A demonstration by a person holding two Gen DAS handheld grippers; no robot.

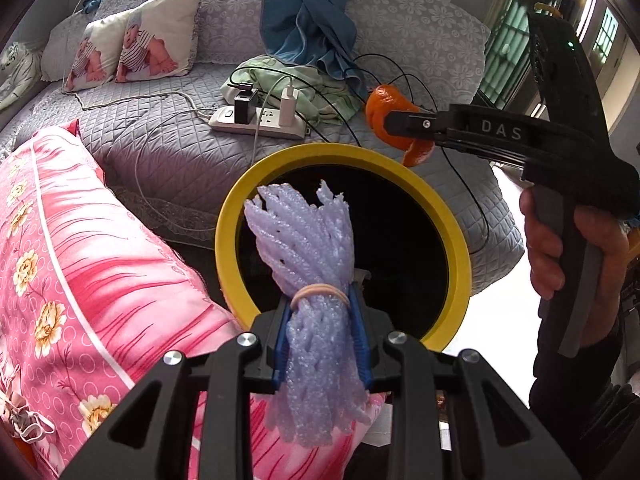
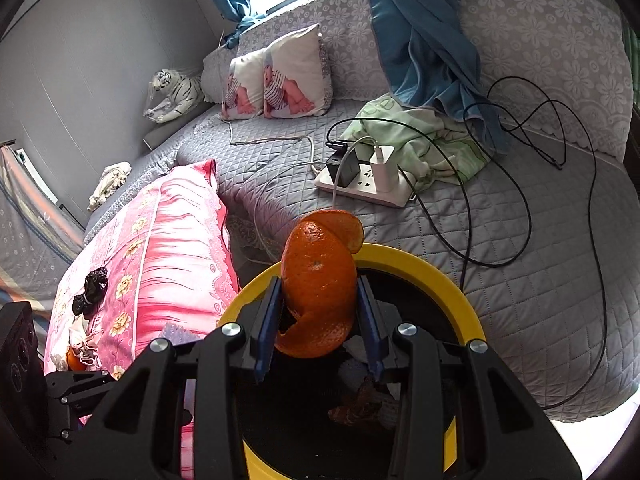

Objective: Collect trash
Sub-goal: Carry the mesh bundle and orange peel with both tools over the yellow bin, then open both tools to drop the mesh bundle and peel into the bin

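Observation:
My left gripper [image 1: 320, 300] is shut on a bundle of lilac foam netting [image 1: 304, 240] tied with a rubber band. The bundle hangs over the near rim of a black bin with a yellow rim [image 1: 460, 240]. My right gripper [image 2: 319, 284] is shut on a curled orange peel [image 2: 320, 280] and sits above the bin's yellow rim [image 2: 440, 276]. In the left wrist view the right gripper [image 1: 394, 120] reaches in from the right, held by a hand [image 1: 548, 248], with the peel [image 1: 380, 104] over the bin's far edge. Crumpled scraps [image 2: 368, 404] lie inside the bin.
A pink floral pillow [image 2: 168, 248] left of the bin carries a black lump [image 2: 92, 288] and a crumpled mask [image 2: 84, 344]. On the grey quilted bed [image 2: 540, 280] lie a power strip [image 2: 360, 188], black cables [image 2: 520, 208], a green cloth [image 2: 432, 140] and printed cushions [image 2: 280, 80].

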